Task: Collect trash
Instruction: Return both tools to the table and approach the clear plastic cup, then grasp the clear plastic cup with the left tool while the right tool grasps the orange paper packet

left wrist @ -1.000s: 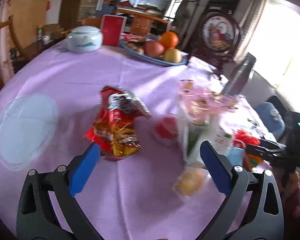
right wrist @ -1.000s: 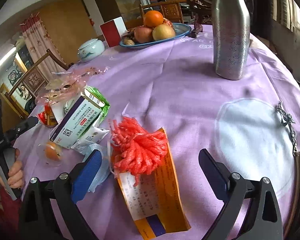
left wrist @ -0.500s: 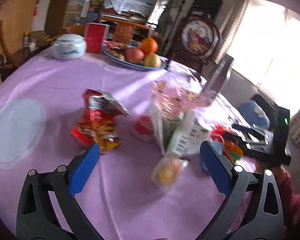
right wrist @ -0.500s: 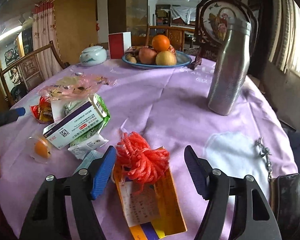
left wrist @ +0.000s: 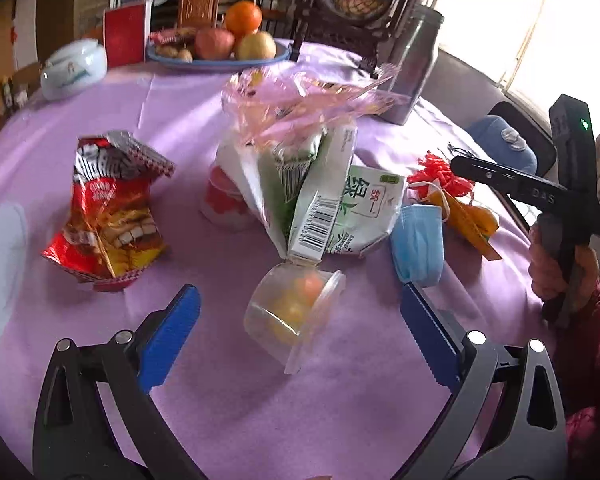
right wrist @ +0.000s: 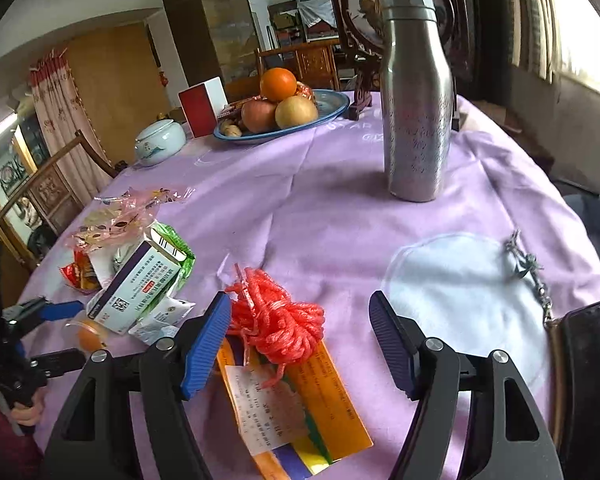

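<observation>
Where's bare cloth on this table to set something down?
Free: between the steel bottle and the red mesh bundle; also between the fruit plate and the wrapper pile. Crowded around that pile.

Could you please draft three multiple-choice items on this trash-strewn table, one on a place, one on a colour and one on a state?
1. What lies between the right tool's fingers?
A. steel bottle
B. red mesh netting
C. lidded jar

2. What colour is the face mask?
A. blue
B. green
C. black

3. How is the left tool?
A. shut on the chip bag
B. shut on the fruit cup
C. open, holding nothing

Answers:
1 B, the red mesh netting sits on the orange packet between the fingers.
2 A, the face mask is light blue.
3 C, the left tool's fingers stand apart around the fruit cup, with gaps on both sides.
</observation>
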`<state>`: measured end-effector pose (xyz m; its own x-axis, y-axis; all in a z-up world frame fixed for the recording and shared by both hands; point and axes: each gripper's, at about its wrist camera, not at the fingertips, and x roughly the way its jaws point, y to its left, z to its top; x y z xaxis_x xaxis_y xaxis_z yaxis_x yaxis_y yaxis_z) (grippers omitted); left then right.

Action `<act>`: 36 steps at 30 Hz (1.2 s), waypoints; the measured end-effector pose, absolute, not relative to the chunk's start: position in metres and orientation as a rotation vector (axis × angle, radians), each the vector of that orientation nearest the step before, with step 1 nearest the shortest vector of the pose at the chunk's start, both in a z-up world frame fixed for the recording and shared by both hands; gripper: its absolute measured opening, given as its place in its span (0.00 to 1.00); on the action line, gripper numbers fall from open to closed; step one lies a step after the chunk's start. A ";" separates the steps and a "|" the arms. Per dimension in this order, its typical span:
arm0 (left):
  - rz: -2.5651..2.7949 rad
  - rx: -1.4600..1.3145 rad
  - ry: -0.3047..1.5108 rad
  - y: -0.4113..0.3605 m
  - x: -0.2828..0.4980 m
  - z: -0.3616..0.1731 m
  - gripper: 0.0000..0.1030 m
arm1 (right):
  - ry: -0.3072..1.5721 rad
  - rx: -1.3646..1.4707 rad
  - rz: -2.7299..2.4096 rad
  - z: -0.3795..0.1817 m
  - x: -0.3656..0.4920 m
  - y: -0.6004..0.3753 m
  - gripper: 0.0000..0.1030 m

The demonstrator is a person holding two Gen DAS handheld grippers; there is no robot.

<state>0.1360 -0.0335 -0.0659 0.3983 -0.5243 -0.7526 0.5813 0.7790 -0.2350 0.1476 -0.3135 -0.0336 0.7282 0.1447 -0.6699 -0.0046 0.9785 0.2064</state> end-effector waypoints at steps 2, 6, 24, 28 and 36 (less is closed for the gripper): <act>-0.724 0.048 0.946 -0.030 0.138 -0.067 0.84 | 0.752 0.199 0.082 -0.034 0.148 -0.313 0.72; -0.755 0.061 0.957 -0.032 0.135 -0.069 0.61 | 0.752 0.203 0.082 -0.034 0.148 -0.313 0.76; -0.597 -0.152 0.792 0.021 0.140 -0.046 0.36 | 0.751 0.195 0.080 -0.032 0.143 -0.317 0.80; -0.617 -0.219 0.749 0.034 0.138 -0.039 0.36 | 0.783 0.227 0.091 -0.042 0.130 -0.320 0.80; -0.625 -0.209 0.722 0.030 0.134 -0.034 0.36 | 0.862 0.222 0.003 -0.057 0.114 -0.335 0.68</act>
